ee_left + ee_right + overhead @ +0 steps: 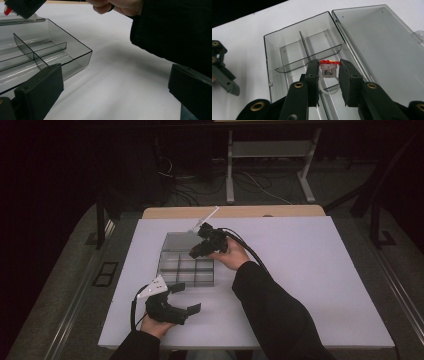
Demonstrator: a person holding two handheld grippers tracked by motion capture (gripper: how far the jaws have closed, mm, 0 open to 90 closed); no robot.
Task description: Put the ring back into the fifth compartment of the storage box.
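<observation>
right gripper (329, 72): jaws closed on a clear ring with a red top (328, 68), centre of the right gripper view, above the divided clear box (287, 47) | lid (382, 47): open flat, upper right | left gripper (181, 297): jaws wide apart, holding nothing, lower left of the high view, just beside the box | white table (310, 270)

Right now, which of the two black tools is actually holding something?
The right tool, held over the clear divided box: its jaws pinch a small ring with a red top. The left tool, nearer the person, has its jaws spread and empty.
</observation>
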